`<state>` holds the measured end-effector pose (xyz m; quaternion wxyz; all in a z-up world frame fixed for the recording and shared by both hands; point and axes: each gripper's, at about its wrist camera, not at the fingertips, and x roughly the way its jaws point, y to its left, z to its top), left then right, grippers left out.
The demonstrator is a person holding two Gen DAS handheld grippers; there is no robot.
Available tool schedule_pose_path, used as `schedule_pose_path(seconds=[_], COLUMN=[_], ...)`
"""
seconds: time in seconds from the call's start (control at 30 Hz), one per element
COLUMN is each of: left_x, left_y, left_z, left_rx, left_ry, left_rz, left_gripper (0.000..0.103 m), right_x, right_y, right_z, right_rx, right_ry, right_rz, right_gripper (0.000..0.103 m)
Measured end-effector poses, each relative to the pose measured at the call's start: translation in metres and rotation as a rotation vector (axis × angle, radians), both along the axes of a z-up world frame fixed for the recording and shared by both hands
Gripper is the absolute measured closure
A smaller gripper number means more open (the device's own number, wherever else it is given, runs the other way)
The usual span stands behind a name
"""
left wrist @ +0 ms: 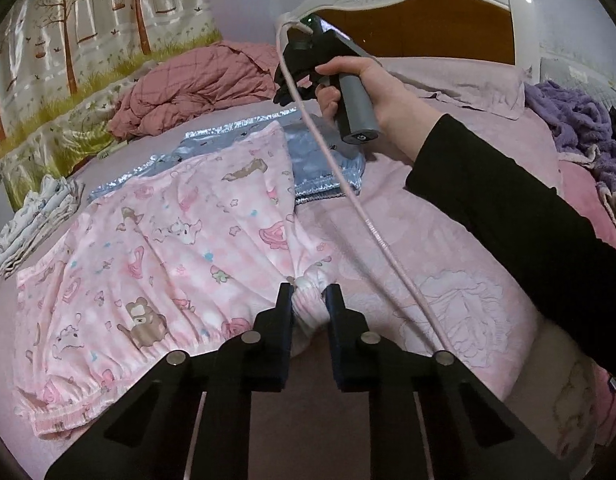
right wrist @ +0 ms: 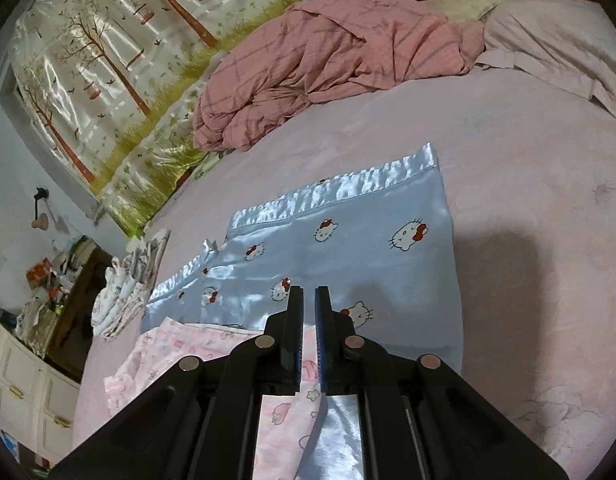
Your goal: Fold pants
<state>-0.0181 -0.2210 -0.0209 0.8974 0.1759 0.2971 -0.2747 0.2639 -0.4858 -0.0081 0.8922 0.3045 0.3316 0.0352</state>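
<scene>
Pink pants (left wrist: 156, 240) mid-fold: left claw (left wrist: 310, 300) clamps the waistband; right claw (right wrist: 309, 300), nearly closed, holds nothing; next, carry waistband over.

We look from the left wrist camera low over the bed (left wrist: 447, 240), very near the pink pants (left wrist: 160, 248), facing the headboard (left wrist: 419, 20) at 12 o'clock. The right gripper (left wrist: 284, 92) shows at 12 o'clock. From the right wrist camera we look down from higher up, facing the tree curtain (right wrist: 108, 80) at 10 o'clock. Both views share the blue satin pants (right wrist: 327, 240), the pink quilt (right wrist: 308, 68) and the curtain.
</scene>
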Motion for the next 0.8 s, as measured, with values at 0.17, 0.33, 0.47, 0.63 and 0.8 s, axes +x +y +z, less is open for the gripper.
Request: schedule_pose_path(seconds=[0.17,0.33,0.47,0.63,0.8], left_x=[-0.004,-0.007,-0.005,-0.005,-0.004], left_y=[-0.001,-0.001,0.0,-0.001,-0.001], left_z=[0.001,0.003,0.001,-0.003,-0.003], left_rx=[0.015,0.018,0.004,0.015,0.009], left_ry=[-0.019,-0.03,-0.022,-0.035,-0.032], left_rz=[-0.004,0.0,0.008,0.014,0.022], left_gripper=[0.089,0.089,0.089,0.088,0.084], right_x=[0.001,0.0,-0.002,-0.005,-0.01], right_y=[0.009,0.011,0.011,0.008,0.009], right_z=[0.003,0.001,0.002,0.005,0.012], right_rx=[-0.027,-0.02,-0.008,0.037,0.014], right_ry=[-0.011,-0.007,-0.021,-0.05,-0.081], right_rz=[0.033,0.042,0.047,0.063,0.055], right_gripper=[0.098,0.098,0.098,0.059,0.05])
